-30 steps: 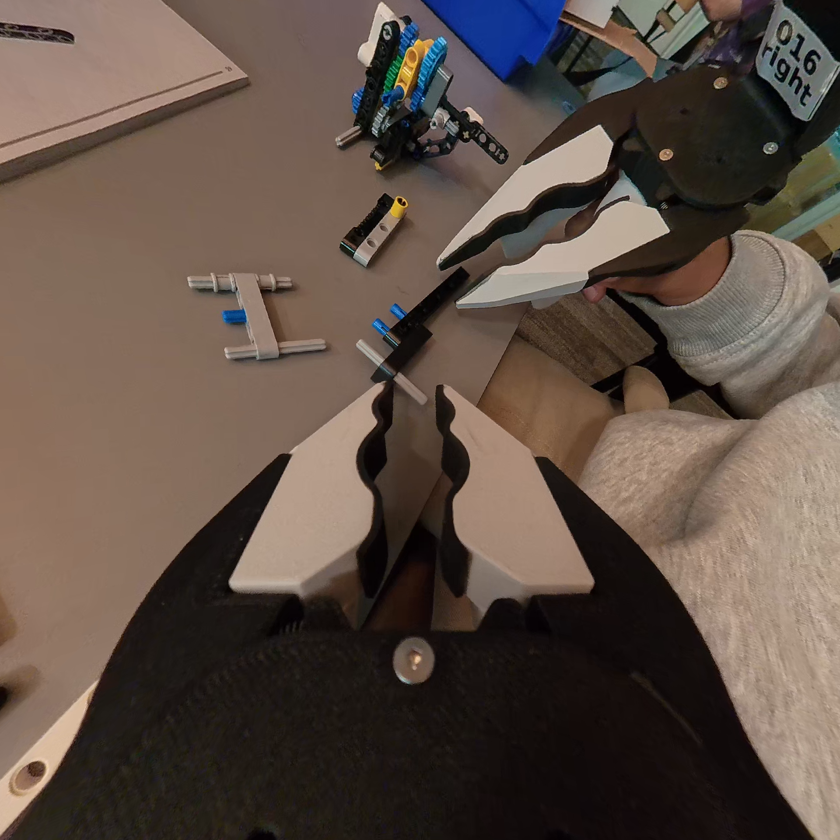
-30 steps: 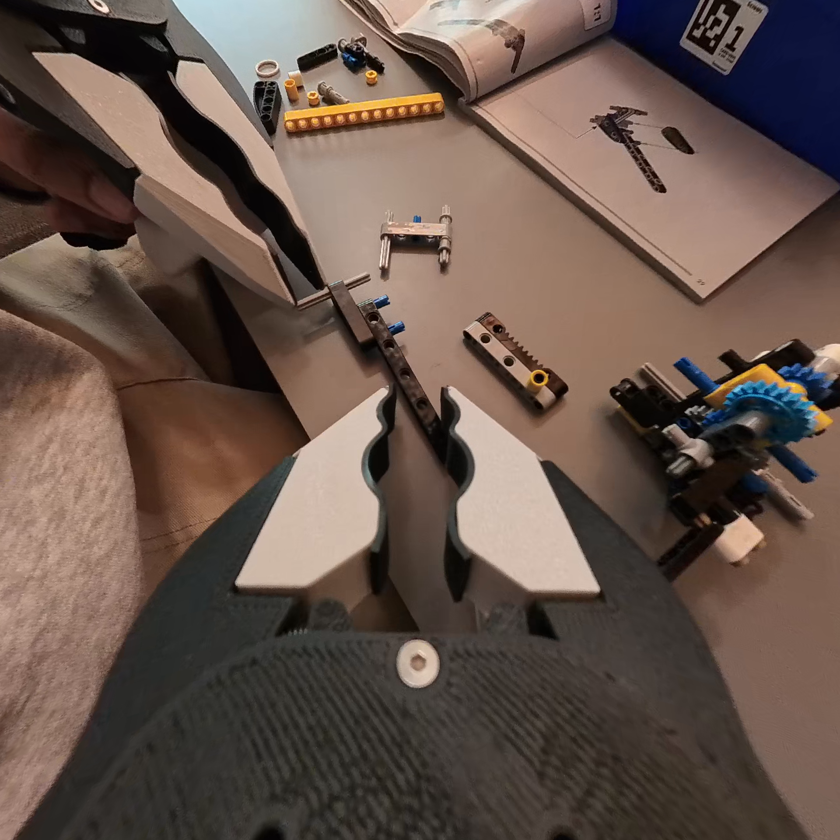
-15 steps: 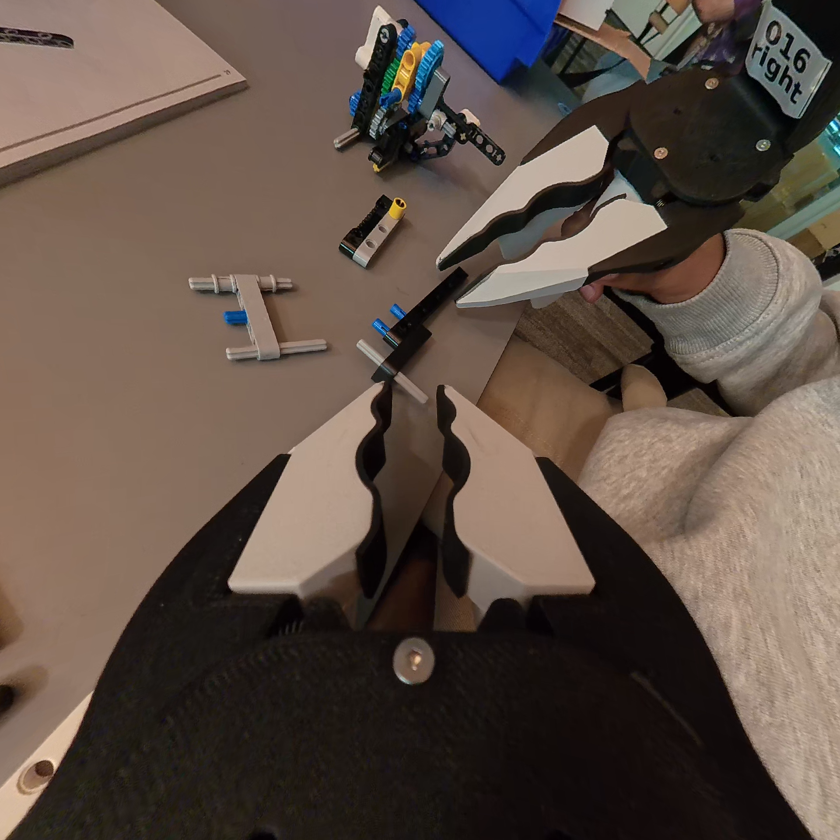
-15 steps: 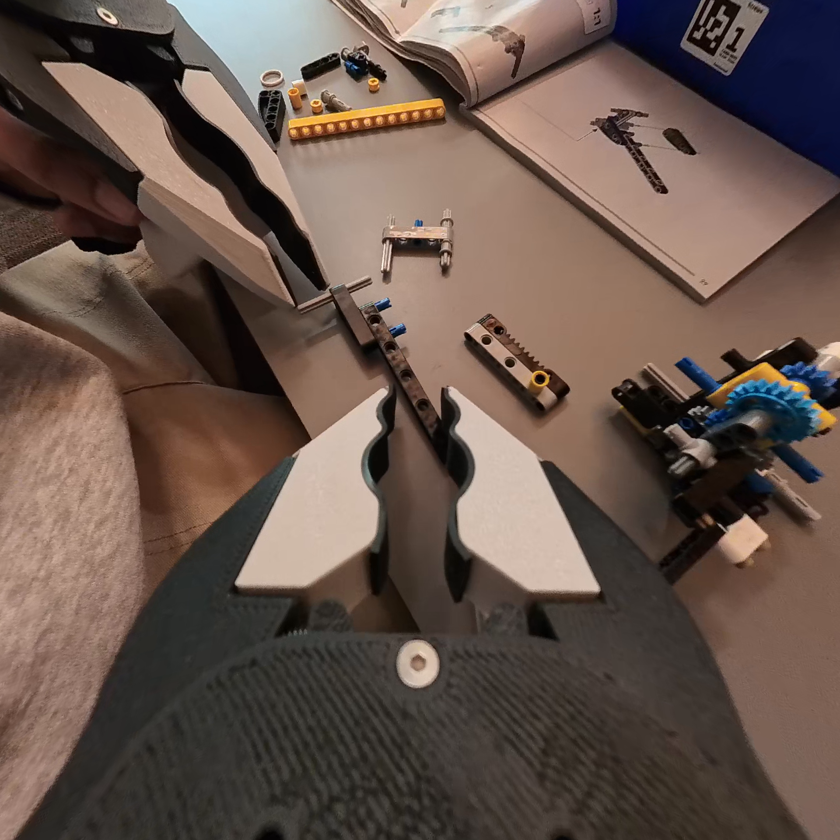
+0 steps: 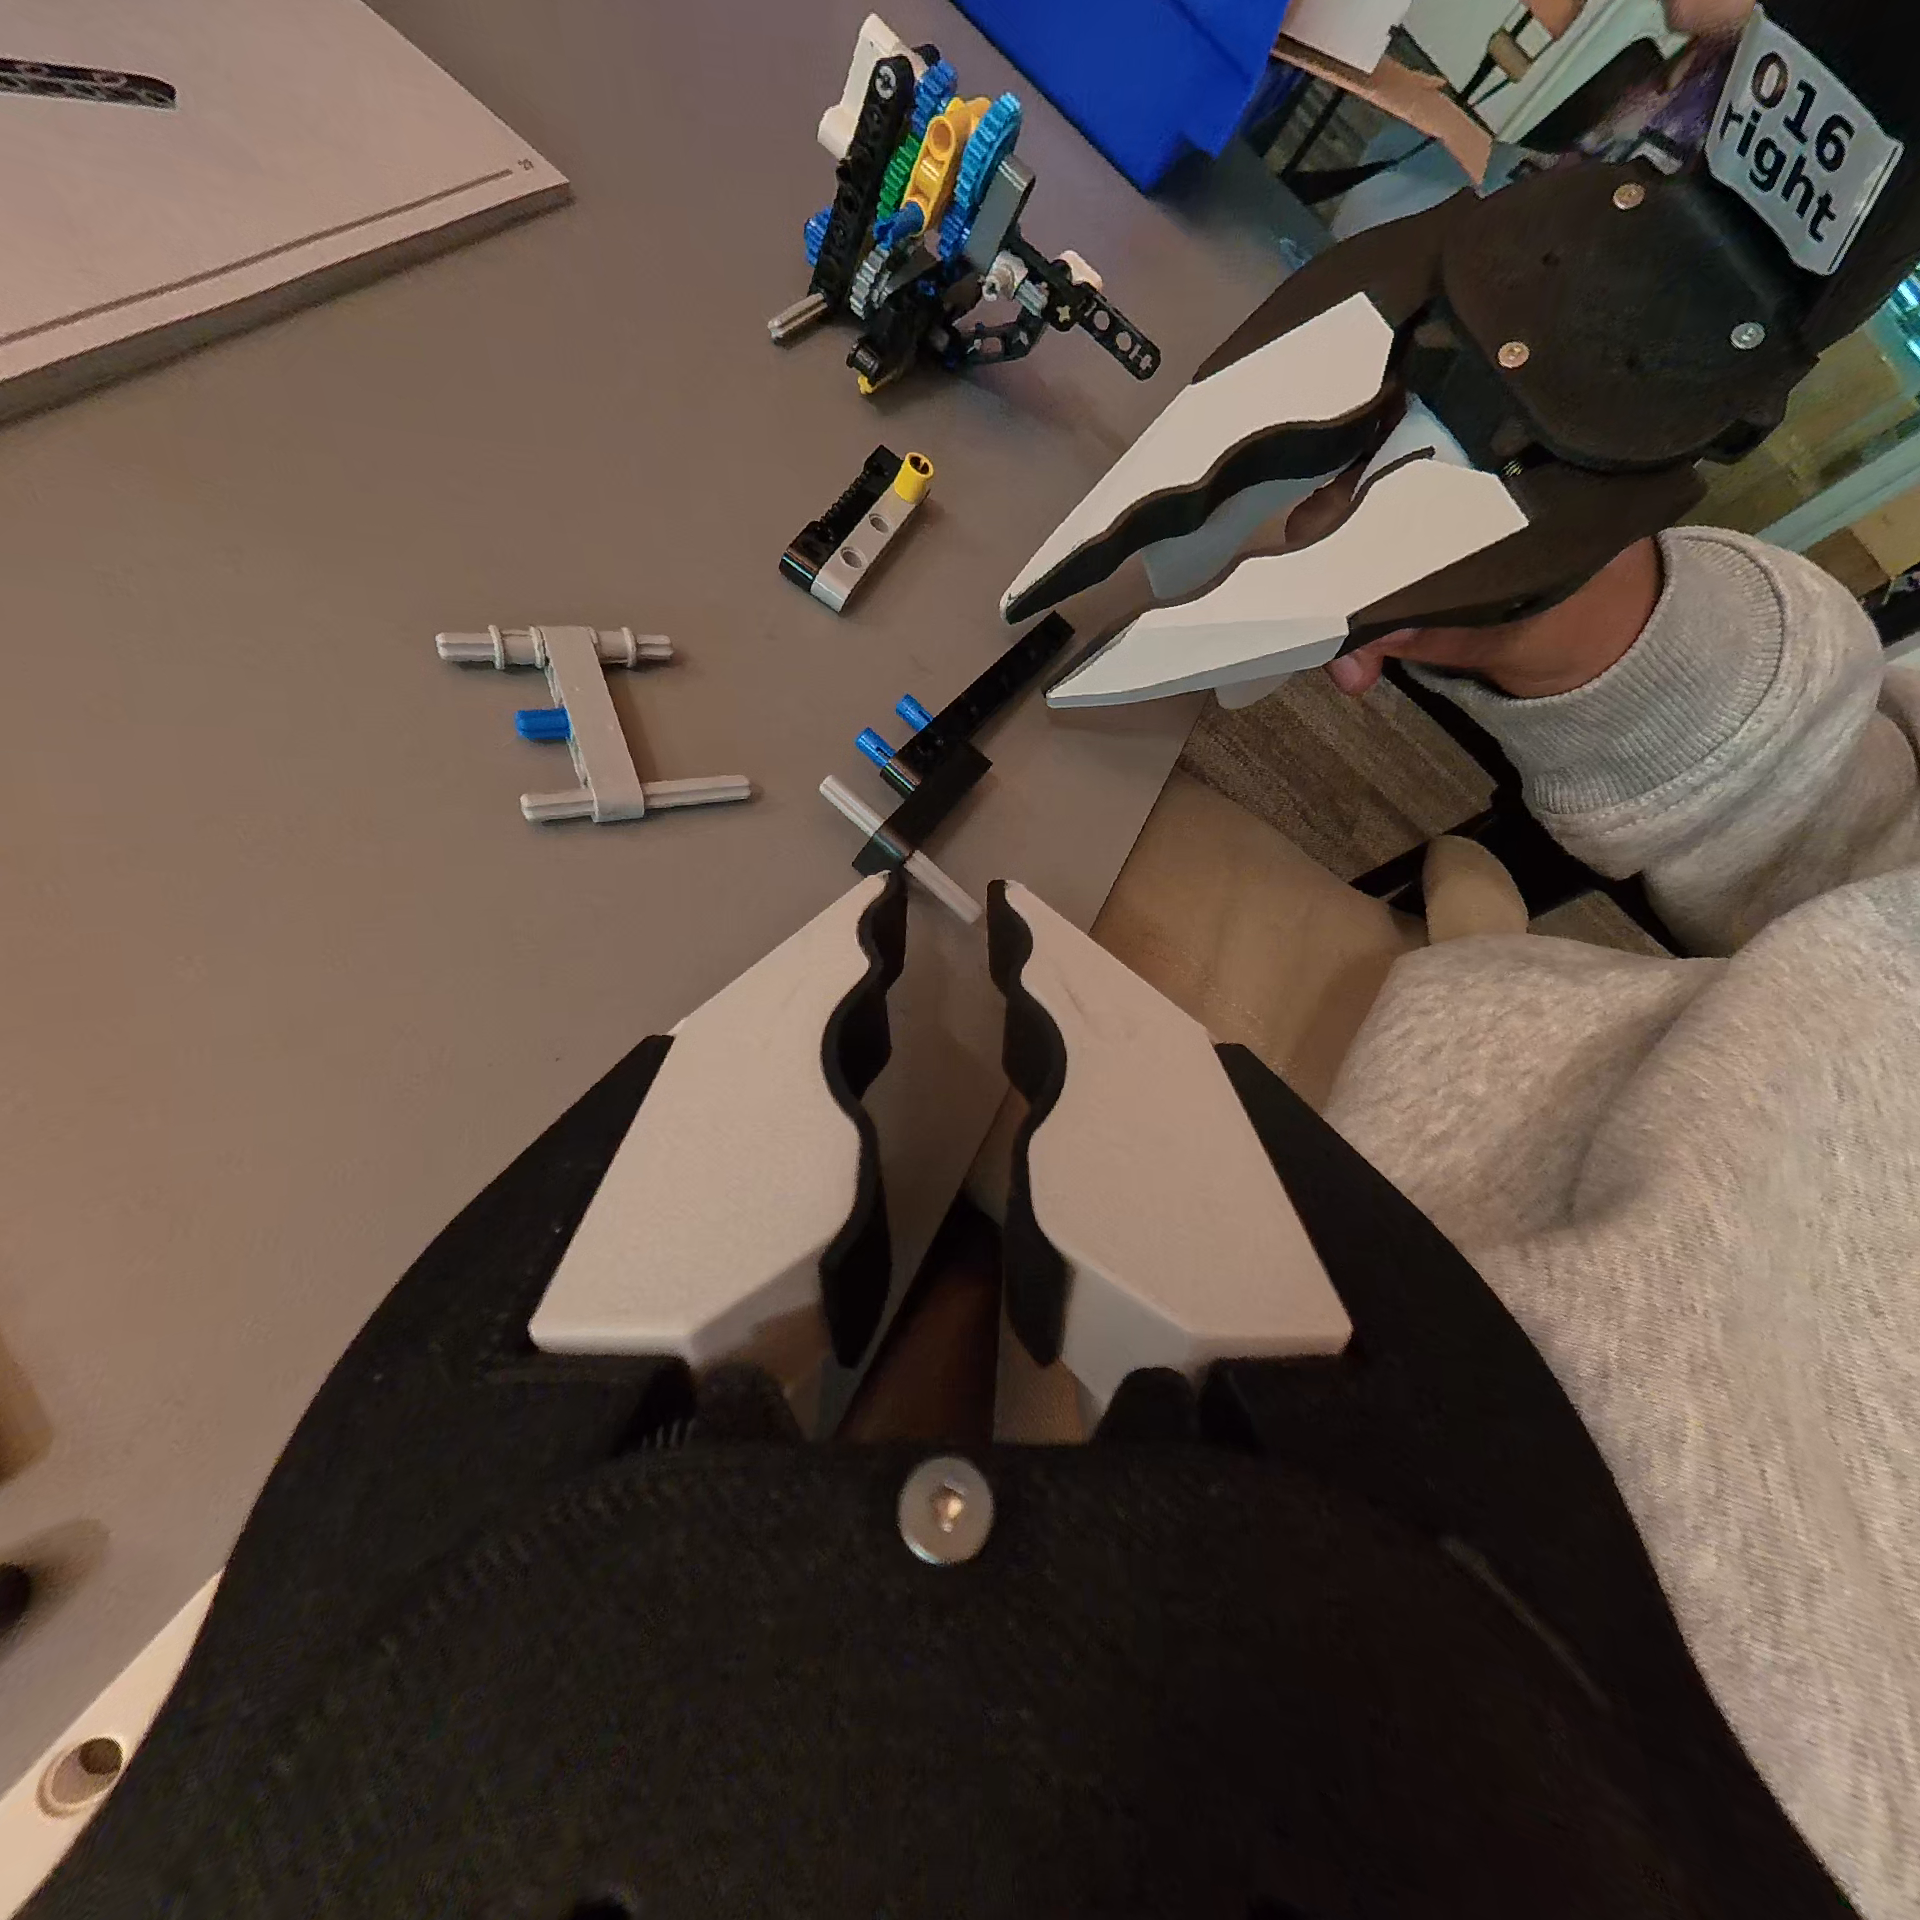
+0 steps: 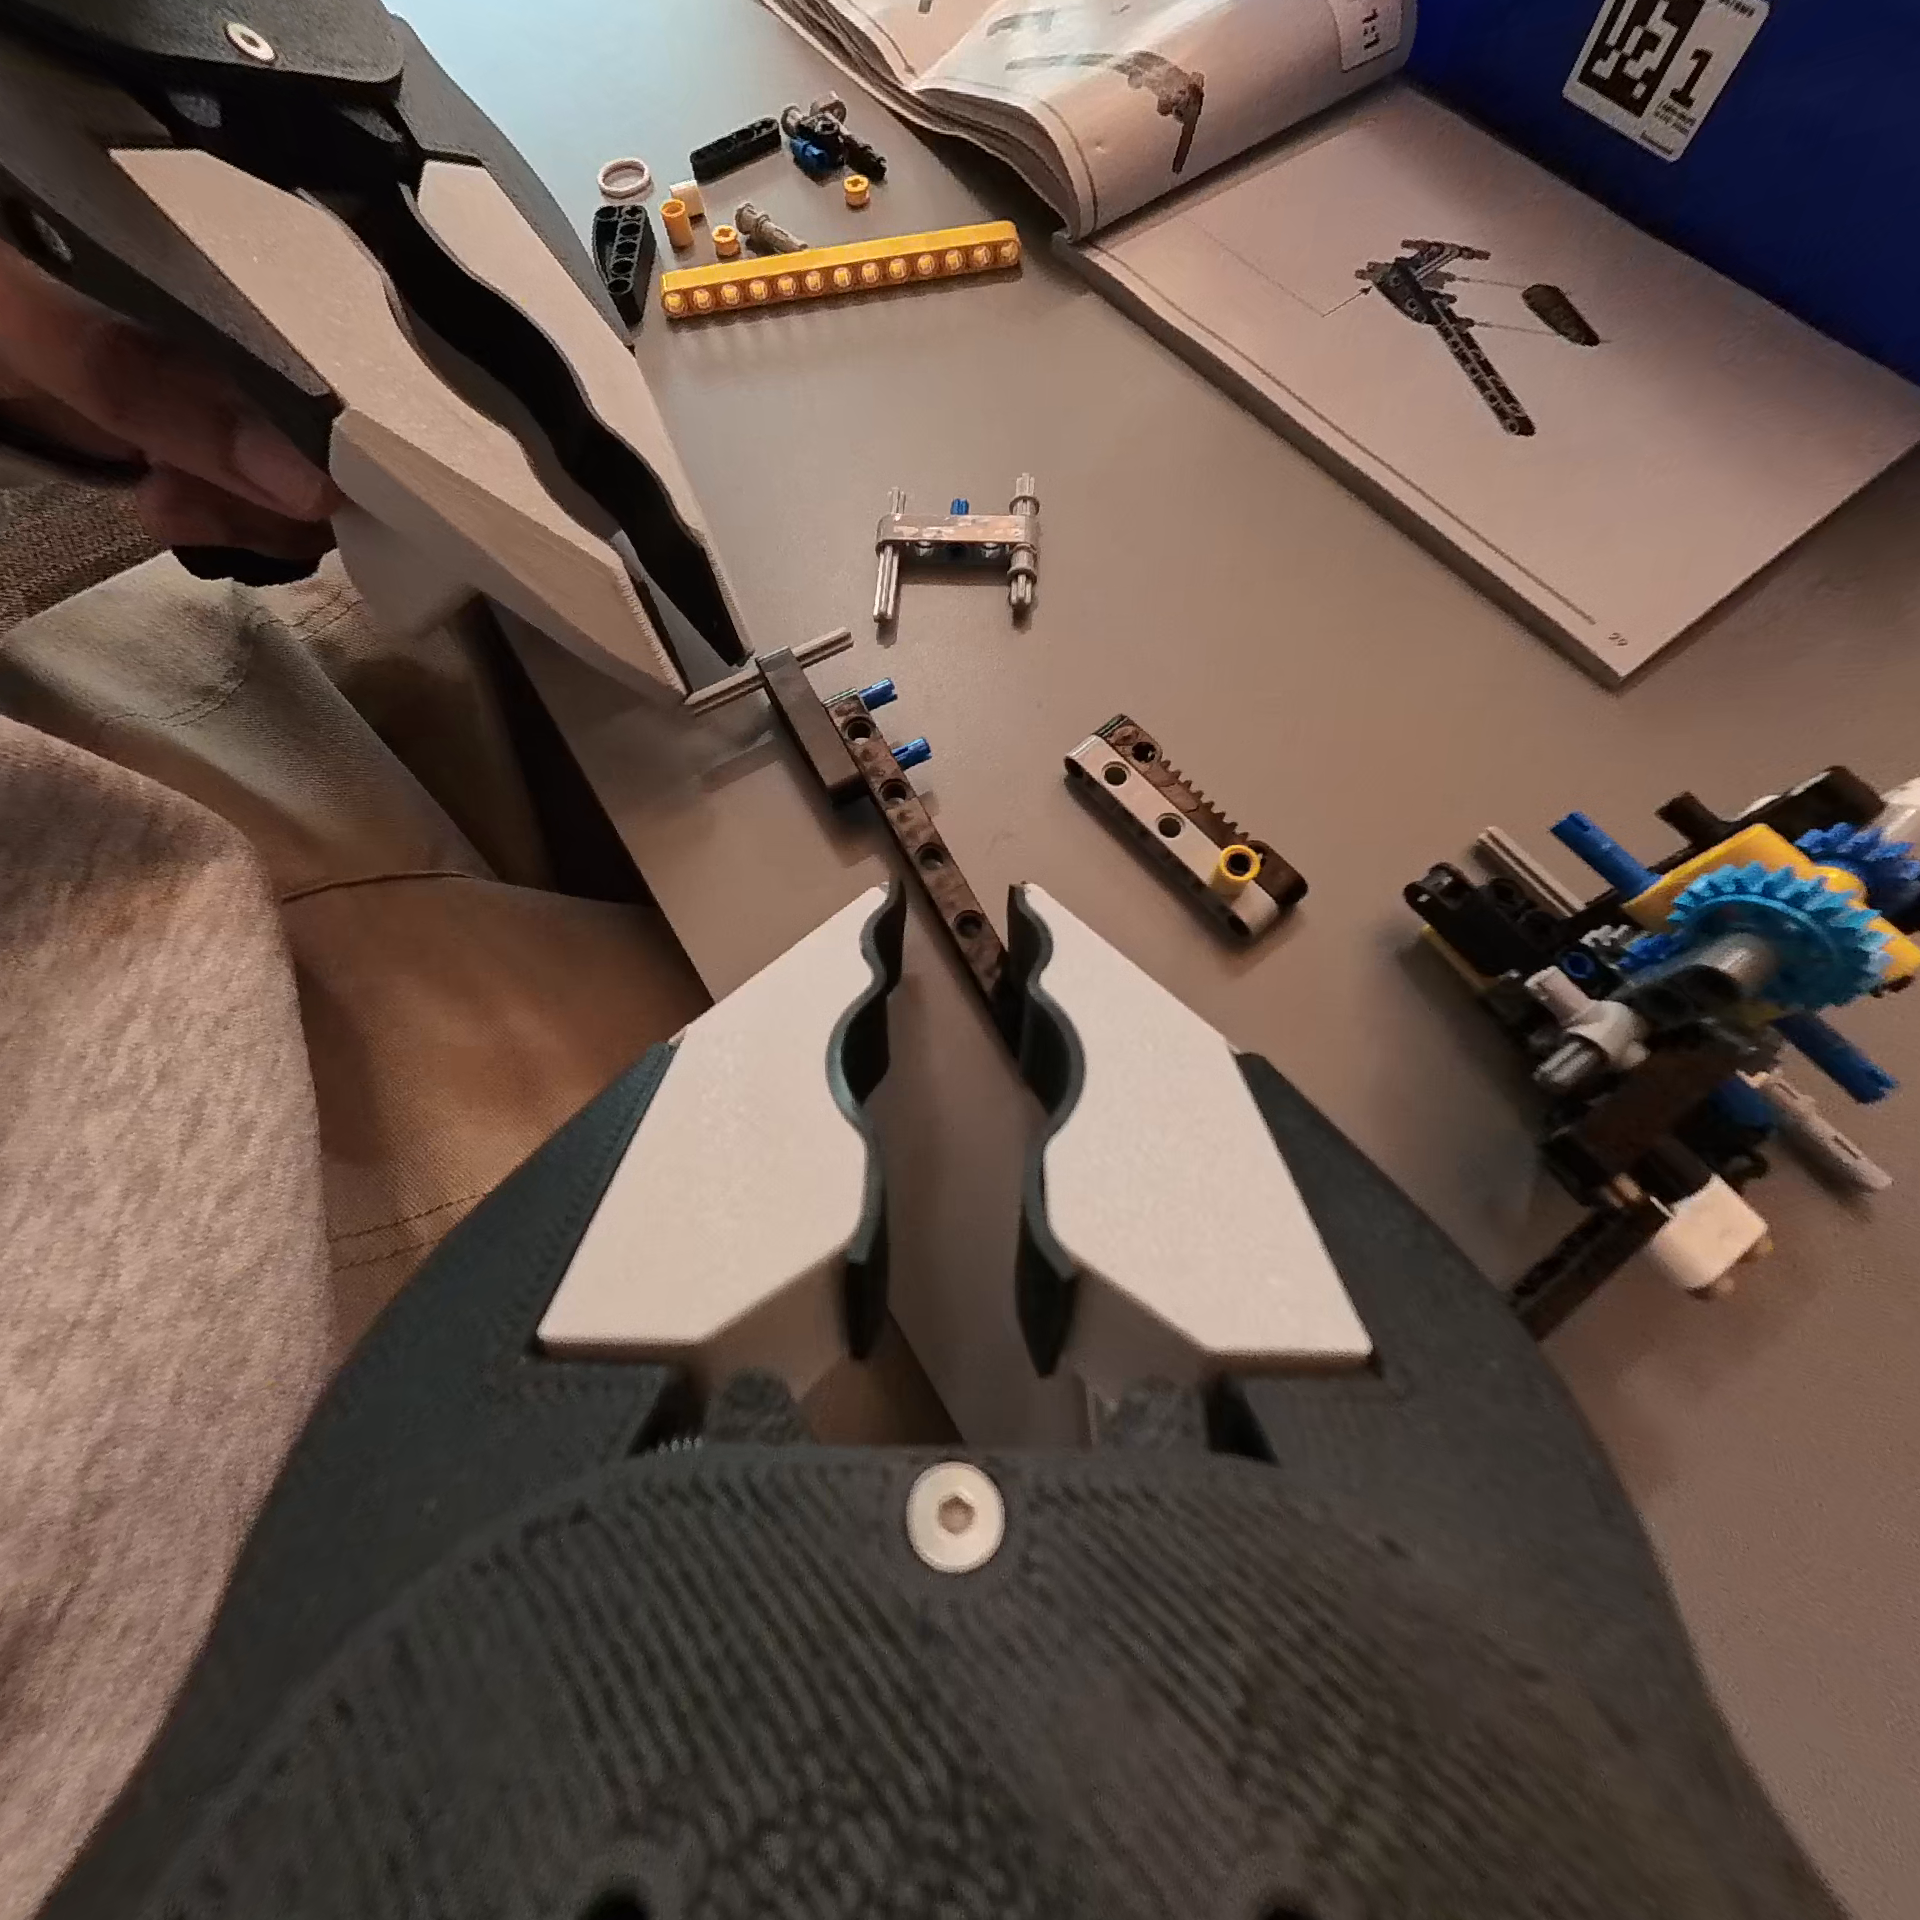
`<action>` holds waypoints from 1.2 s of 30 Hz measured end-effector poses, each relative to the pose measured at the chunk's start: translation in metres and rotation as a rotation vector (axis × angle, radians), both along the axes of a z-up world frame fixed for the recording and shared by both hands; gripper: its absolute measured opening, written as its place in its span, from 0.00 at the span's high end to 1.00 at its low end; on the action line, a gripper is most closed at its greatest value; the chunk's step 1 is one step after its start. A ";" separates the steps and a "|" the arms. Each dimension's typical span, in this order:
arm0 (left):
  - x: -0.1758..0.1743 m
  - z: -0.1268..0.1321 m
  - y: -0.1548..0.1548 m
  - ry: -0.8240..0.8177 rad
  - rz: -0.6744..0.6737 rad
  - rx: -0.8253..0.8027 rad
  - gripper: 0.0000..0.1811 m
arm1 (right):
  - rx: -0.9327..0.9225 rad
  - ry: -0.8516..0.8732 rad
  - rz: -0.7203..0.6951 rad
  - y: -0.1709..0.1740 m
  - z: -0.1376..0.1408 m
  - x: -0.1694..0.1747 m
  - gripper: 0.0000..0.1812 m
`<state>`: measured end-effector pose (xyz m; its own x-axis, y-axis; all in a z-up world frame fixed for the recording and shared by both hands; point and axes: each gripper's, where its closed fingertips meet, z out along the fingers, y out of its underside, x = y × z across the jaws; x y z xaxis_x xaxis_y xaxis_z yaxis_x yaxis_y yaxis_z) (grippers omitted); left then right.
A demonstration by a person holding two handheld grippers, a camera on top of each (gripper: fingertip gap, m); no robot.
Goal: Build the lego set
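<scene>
Right wrist view: blue bin [image 6: 1818,156], contents hidden.

white label [image 5: 1797,140], dark print, on black body of right tool [image 5: 1034,657] | white tag [image 6: 1660,71], square code plus print, on blue bin [image 6: 1829,218] | instruction booklet [image 6: 1558,499], small page marks at corners
</scene>
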<state>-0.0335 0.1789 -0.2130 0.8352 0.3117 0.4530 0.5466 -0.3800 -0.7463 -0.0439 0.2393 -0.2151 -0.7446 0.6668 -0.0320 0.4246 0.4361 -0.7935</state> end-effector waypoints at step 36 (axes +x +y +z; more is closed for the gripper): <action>-0.005 0.002 -0.002 0.003 0.017 0.024 0.93 | -0.028 -0.005 0.004 -0.001 0.003 0.001 0.90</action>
<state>-0.0382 0.1770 -0.2107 0.8314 0.3147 0.4581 0.5505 -0.3531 -0.7565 -0.0433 0.2383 -0.2123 -0.7472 0.6623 -0.0547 0.4269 0.4153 -0.8033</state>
